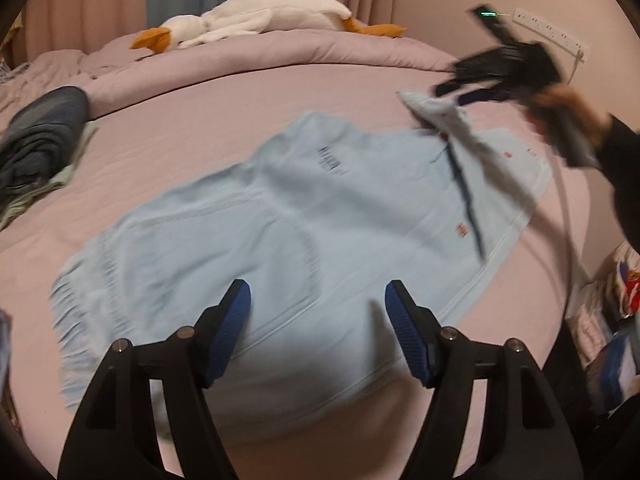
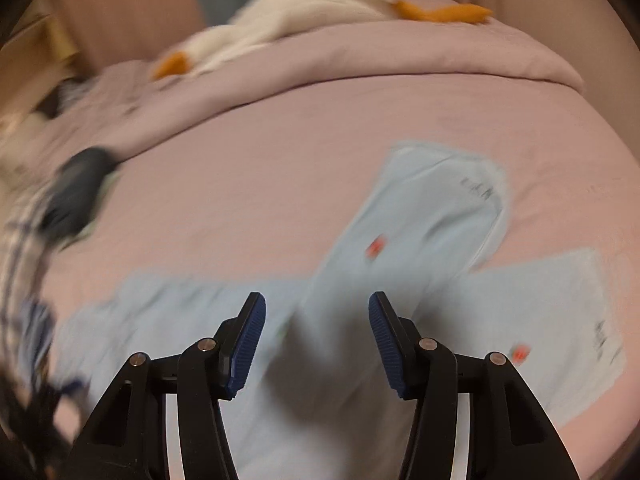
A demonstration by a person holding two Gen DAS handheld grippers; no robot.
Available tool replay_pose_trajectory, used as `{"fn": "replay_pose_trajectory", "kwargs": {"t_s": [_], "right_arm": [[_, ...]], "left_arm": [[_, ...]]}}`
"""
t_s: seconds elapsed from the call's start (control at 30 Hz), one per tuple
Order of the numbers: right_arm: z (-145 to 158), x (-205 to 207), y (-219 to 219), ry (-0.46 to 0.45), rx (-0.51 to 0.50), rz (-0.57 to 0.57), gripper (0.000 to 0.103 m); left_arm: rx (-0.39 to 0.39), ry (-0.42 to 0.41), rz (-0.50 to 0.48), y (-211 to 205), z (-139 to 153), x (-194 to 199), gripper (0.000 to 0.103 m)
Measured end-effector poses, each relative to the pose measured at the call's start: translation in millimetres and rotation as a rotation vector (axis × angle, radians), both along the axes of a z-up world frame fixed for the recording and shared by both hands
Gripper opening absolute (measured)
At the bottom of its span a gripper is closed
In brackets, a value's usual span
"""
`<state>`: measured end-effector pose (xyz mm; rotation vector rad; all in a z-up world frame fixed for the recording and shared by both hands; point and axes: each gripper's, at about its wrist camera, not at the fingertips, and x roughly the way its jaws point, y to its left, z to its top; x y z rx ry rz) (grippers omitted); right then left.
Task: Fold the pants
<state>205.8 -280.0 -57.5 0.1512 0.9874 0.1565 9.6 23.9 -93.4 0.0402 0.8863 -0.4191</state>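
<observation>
Item one: the pants (image 1: 304, 216), light blue, which we find spread across the middle of the left wrist view on a pink bed (image 1: 224, 120), elastic waistband toward the lower left, legs running to the upper right. In the right wrist view the same pants (image 2: 404, 240) fill the lower half of the frame, one leg lying diagonally over the other toward the upper right; small red marks show on the cloth.

Item two: our left gripper (image 1: 318, 332), bottom centre of its own view, jaws spread wide with nothing between the blue pads, hovering over the waist end of the pants.

Item three: our right gripper (image 2: 317, 344), bottom centre of its view, jaws likewise wide apart and holding nothing. In the left wrist view it appears blurred at upper right (image 1: 452, 88), close to a raised leg end; whether it touches the cloth there we cannot tell.

Item four: a white plush goose (image 1: 256, 16) with orange beak and feet, on the rolled duvet (image 1: 280, 52) at the top.

Item five: a dark bundle of clothes (image 1: 44, 136) at the left edge.
</observation>
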Motion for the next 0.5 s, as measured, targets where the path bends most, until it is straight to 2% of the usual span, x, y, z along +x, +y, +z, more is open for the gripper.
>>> {"fn": "replay_pose_trajectory", "kwargs": {"t_s": [0.1, 0.2, 0.3, 0.33, 0.4, 0.5], "right_arm": [[-8, 46, 1, 0.051, -0.045, -0.057, 0.054], [-22, 75, 11, 0.112, -0.082, -0.111, 0.054], [-40, 93, 17, 0.168, -0.194, -0.152, 0.050], [-43, 94, 18, 0.175, -0.214, -0.154, 0.046], [-49, 94, 15, 0.191, -0.224, -0.141, 0.008], [-42, 79, 2, 0.155, -0.166, -0.146, 0.004]], "left_arm": [[-0.037, 0.027, -0.008, -13, -2, 11, 0.070], [-0.030, 0.053, 0.001, -23, -10, 20, 0.070], [-0.020, 0.057, -0.003, -26, -14, 22, 0.070], [-0.014, 0.060, -0.005, -26, -14, 22, 0.070], [-0.006, 0.063, -0.006, -25, -16, 20, 0.070], [-0.006, 0.067, -0.003, -23, -18, 20, 0.070]]}}
